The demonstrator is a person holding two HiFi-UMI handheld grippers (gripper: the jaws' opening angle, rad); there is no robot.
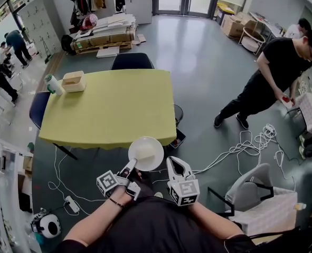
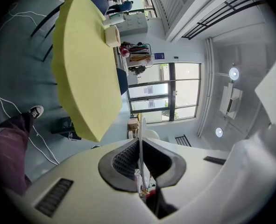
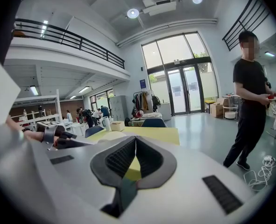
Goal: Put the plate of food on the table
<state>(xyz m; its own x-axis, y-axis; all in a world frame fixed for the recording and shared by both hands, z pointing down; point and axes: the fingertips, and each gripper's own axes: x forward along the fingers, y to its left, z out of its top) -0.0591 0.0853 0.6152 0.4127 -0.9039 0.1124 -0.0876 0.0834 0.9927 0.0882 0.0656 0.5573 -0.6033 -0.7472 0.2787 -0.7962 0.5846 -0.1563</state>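
Plate [image 1: 145, 153]: white, at the near edge of the yellow table [image 1: 113, 101]. Its rim is pinched between the jaws of the left gripper [image 1: 130, 167]. Right gripper [image 1: 175, 164]: just short of that table edge, jaws together, nothing between them.

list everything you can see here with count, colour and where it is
table: one, yellow, middle of the room
plate: one, white, at the table's near edge
box: one, beige, far left corner of the table
bottle: one, white and green, beside the box
chairs: two, dark blue, one at the table's far side, one at its left
cables: several, white, on the floor right of the table
bystander: one, black clothes, standing at the right
left gripper: one, white, jaws shut on the plate's rim
right gripper: one, white, jaws shut on nothing, right of the plate
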